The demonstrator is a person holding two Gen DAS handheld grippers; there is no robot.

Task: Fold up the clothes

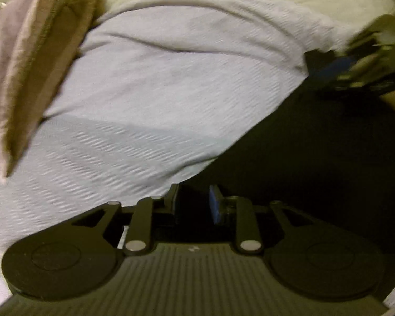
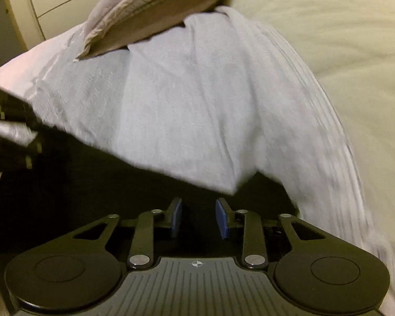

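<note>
Both the left gripper [image 1: 194, 205] and right gripper [image 2: 198, 217] hover with fingers apart, holding nothing. The pale blue towel [image 1: 158, 100] lies spread on the bed [image 2: 329, 39], its near edge likely the next grasp for folding.

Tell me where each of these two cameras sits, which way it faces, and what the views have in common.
Left wrist: on the left gripper, looking forward over its open jaws at the white towel; the right gripper shows at right.
Right wrist: on the right gripper, jaws open, facing the same towel; the left gripper shows at left.
Shared: the towel, the folded beige stack and the pale bedding.
</note>
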